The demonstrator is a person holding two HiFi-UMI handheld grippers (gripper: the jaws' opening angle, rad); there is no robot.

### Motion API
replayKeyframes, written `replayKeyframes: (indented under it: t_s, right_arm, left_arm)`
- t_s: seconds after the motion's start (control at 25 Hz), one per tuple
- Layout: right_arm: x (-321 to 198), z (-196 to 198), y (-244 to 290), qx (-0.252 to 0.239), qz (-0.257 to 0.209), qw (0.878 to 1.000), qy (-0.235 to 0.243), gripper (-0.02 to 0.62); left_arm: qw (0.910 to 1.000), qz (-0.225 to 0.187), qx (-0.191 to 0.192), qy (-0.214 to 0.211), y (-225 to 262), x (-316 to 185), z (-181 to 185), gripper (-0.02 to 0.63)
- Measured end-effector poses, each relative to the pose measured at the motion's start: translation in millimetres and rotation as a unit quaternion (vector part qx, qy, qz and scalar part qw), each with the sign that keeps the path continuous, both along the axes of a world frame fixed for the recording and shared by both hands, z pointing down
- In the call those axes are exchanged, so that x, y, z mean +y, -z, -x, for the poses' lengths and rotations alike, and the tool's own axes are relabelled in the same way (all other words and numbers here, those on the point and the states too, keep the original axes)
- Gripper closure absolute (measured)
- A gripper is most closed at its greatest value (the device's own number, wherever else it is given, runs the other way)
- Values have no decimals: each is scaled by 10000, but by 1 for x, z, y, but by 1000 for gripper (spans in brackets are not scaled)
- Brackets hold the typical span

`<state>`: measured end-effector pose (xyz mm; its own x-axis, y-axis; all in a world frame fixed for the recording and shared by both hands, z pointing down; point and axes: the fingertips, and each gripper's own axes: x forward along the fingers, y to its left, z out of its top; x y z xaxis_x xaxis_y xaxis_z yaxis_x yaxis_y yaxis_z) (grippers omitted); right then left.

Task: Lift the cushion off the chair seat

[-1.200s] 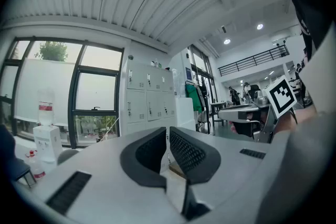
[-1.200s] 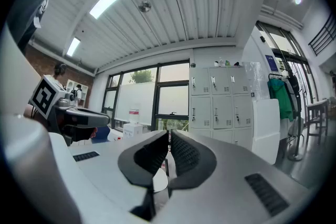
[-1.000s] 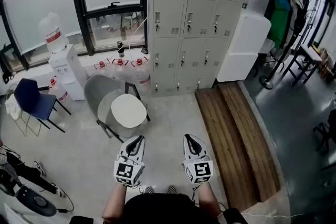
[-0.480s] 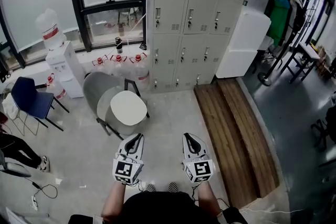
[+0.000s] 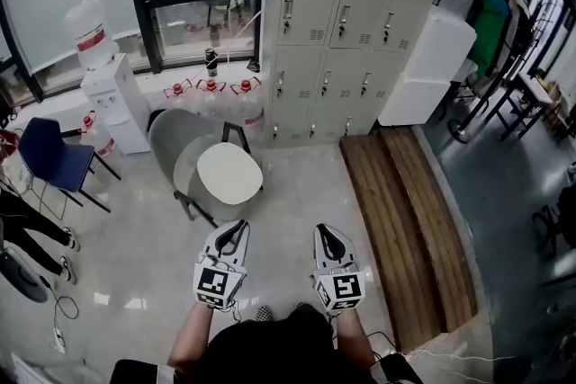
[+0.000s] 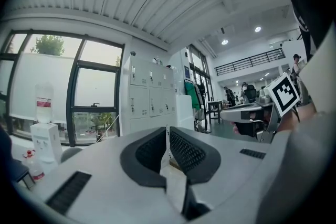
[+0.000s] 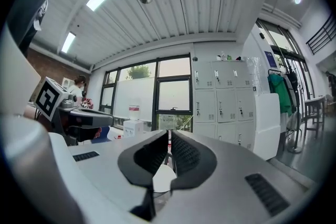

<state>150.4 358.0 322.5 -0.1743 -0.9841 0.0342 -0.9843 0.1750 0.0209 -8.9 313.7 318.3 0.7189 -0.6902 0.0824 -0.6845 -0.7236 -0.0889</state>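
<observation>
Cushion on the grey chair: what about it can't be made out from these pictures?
- Underside and any fastening: the head view looks from above, so the cushion itself covers the seat of the chair.
- Thickness: too small in the head view.
- Most of its surface, right gripper view: the shut right hand-held gripper blocks it; only a white sliver shows below.
- Left gripper view: none of it can be picked out past the left hand-held gripper.
</observation>
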Motion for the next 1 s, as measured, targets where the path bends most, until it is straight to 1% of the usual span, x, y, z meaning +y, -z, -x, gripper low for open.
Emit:
replayKeyframes:
  t_s: [0.12, 0.24, 0.48, 0.6, 0.76, 0.84, 1.0]
  right_arm:
    - [-12, 20, -6, -4, 88, 9999, 142, 557]
    - [-32, 35, -8, 2, 133, 9995, 290, 557]
    - [-83, 63, -15, 74, 283, 9975, 641, 557]
    - [-113, 61, -24, 81, 346, 9969, 703, 557]
    - [-164, 47, -35, 0, 432, 9966, 708, 557]
    - [-194, 42, -35, -25, 452, 9961, 755, 557]
    - [-255, 37, -39, 79, 555, 9947, 858, 557]
  left_arm:
    - [10000, 17, 2, 25, -2, -8, 13, 571]
    - [9999, 50, 28, 162, -2, -23, 28, 571]
    - [9989, 211, 45, 422, -8, -70, 51, 571]
    - [9986, 225, 36, 476, -15, -101, 49, 571]
    - [9982, 275, 9, 525, -22, -147, 39, 571]
    - [9980, 336, -28, 544, -24, -174, 32, 571]
    - [9964, 526, -71, 664, -31, -232, 27, 571]
